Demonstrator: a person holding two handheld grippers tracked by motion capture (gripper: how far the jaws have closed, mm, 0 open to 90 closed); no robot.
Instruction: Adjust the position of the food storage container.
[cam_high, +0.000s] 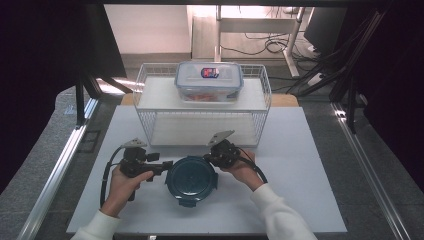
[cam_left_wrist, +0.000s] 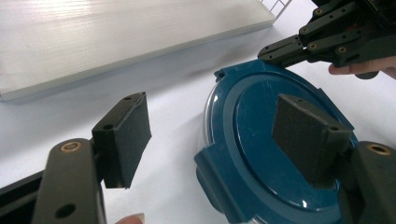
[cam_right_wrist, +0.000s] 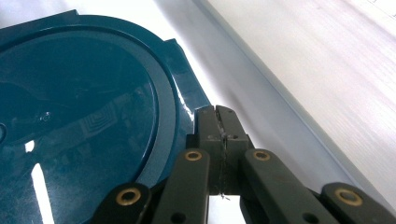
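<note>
A round container with a dark blue lid (cam_high: 191, 181) sits on the white table top, near the front. My left gripper (cam_high: 163, 168) is at its left rim, open. In the left gripper view the left gripper (cam_left_wrist: 212, 108) straddles the lid (cam_left_wrist: 261, 140), one pad over the table and the other over the lid, neither pressing. My right gripper (cam_high: 208, 159) is at the lid's far right rim. Its jaws (cam_right_wrist: 217, 113) are shut together with nothing between them, tips beside a latch tab (cam_right_wrist: 187, 86) of the lid (cam_right_wrist: 79, 116). The right gripper (cam_left_wrist: 280, 50) also shows beyond the lid.
A white wire basket (cam_high: 264, 95) stands behind the lid, with a white shelf board (cam_high: 160, 95) across it. A clear rectangular box with a blue-rimmed lid (cam_high: 209, 81) rests on that board. The board's edge (cam_left_wrist: 93, 42) (cam_right_wrist: 327, 70) runs close behind both grippers.
</note>
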